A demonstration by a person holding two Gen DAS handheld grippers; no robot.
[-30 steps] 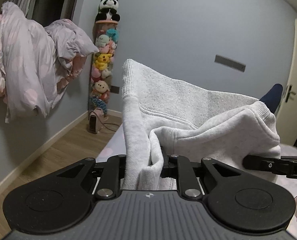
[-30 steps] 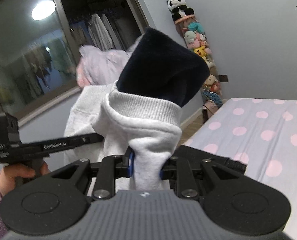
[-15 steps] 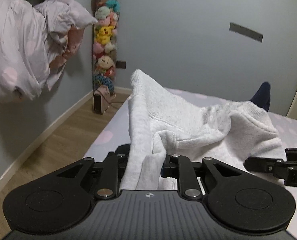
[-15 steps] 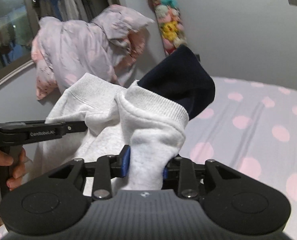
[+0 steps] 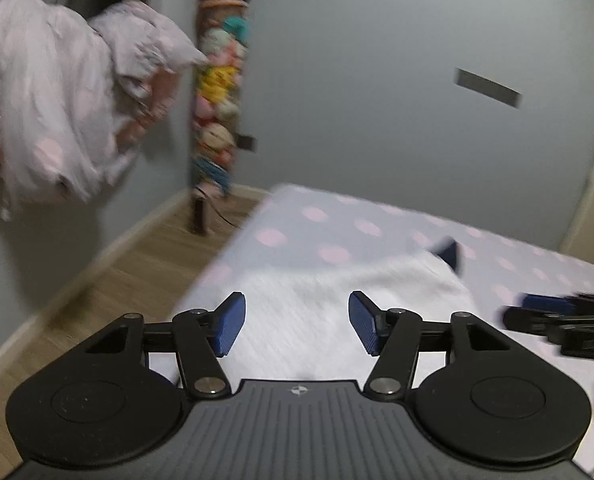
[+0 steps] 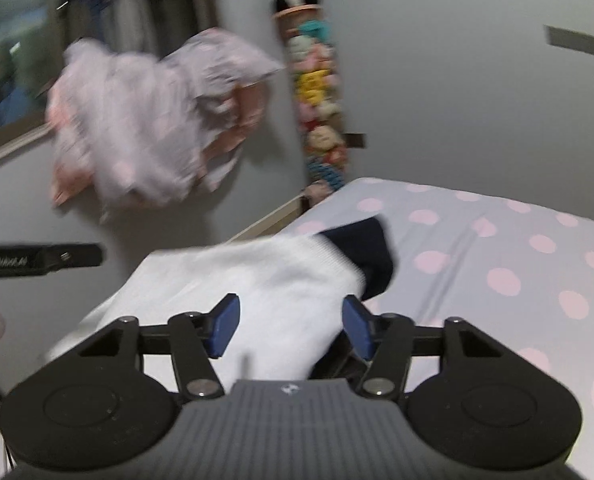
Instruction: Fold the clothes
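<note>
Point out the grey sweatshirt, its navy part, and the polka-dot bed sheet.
grey sweatshirt [image 6: 281, 280], right wrist view, on its flat grey body.
navy part [image 6: 371, 254], right wrist view, on the dark fabric at its far end.
polka-dot bed sheet [image 6: 497, 248], right wrist view, on bare sheet.

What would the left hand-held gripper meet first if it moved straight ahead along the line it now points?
Probably the light grey fleece sweatshirt lying on the bed, directly ahead between its open jaws; blur makes depth uncertain.

- Both the left tongs [image 5: 295, 328] and right tongs [image 6: 289, 327] opened, releasing the cloth.
- The white sweatshirt [image 5: 317, 312] dropped from mid-frame onto the bed [image 5: 377, 232], lower centre.
</note>
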